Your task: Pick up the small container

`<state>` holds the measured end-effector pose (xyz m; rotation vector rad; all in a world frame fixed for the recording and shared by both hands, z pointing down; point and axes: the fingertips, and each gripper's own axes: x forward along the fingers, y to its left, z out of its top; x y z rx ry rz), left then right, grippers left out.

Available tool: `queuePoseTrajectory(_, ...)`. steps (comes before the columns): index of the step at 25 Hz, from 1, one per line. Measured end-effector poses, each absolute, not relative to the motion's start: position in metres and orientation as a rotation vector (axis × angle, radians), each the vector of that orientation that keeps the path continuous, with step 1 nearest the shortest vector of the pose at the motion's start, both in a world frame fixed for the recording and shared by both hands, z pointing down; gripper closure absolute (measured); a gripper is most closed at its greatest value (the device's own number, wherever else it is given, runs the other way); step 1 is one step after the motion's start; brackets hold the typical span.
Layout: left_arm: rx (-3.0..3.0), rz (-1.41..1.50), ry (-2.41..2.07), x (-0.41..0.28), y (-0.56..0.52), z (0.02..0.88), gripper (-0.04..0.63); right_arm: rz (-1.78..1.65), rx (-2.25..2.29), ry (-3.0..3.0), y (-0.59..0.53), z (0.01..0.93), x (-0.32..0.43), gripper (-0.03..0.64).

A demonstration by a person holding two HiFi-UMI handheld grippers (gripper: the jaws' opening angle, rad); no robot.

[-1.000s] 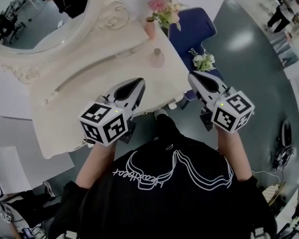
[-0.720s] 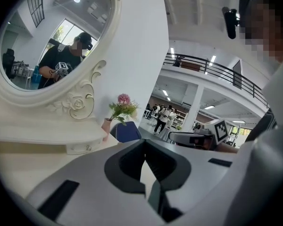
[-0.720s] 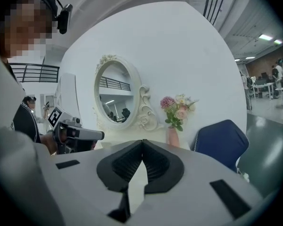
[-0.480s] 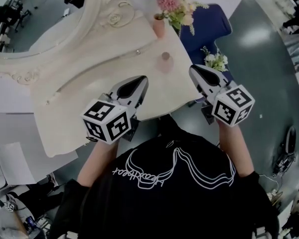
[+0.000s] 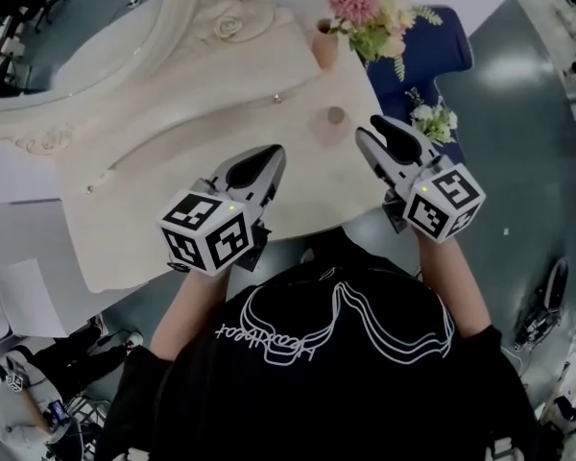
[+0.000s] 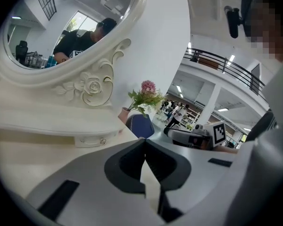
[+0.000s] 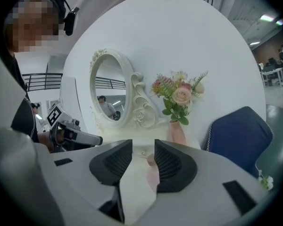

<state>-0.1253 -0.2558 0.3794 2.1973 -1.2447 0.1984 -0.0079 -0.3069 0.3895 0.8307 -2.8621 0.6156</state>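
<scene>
The small container (image 5: 333, 122) is a pale pink bottle with a round cap, standing on the cream dressing table (image 5: 173, 161) near its right end. In the right gripper view the container (image 7: 151, 160) shows just beyond the gap between the jaws. My right gripper (image 5: 372, 129) hovers at the table's right edge, a little short of it; its jaws are opening and nothing is between them. My left gripper (image 5: 273, 152) is over the table's front edge with its jaws shut on nothing, their tips meeting (image 6: 144, 141).
A pink vase of flowers (image 5: 324, 44) stands behind the container. An oval mirror in a carved frame (image 5: 187, 12) rises at the table's back. A blue chair (image 5: 432, 60) sits right of the table, with a white flower bunch (image 5: 432, 118) beside it.
Both grippers have moved forward over the table. The right gripper has come closer to the container and its jaws have parted.
</scene>
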Motion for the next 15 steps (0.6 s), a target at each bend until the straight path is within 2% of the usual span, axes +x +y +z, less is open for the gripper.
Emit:
queuePoseTrajectory(5,2.152,0.204,-1.258,-0.136,-0.263,0.393,0.592,0.594,0.750,-2.811,-0.317,0.422,-0.022,0.394)
queuePoseTrajectory(9,2.123,0.212,-1.276,-0.146,-0.265,0.403,0.593,0.454,0.731,-2.737,-0.325,0.449,-0.035,0.385)
queuePoseTrajectory(15,2.088,0.228,-1.269,-0.147,-0.259,0.418,0.592,0.298,0.726,-2.677,-0.332,0.473,-0.049,0.407)
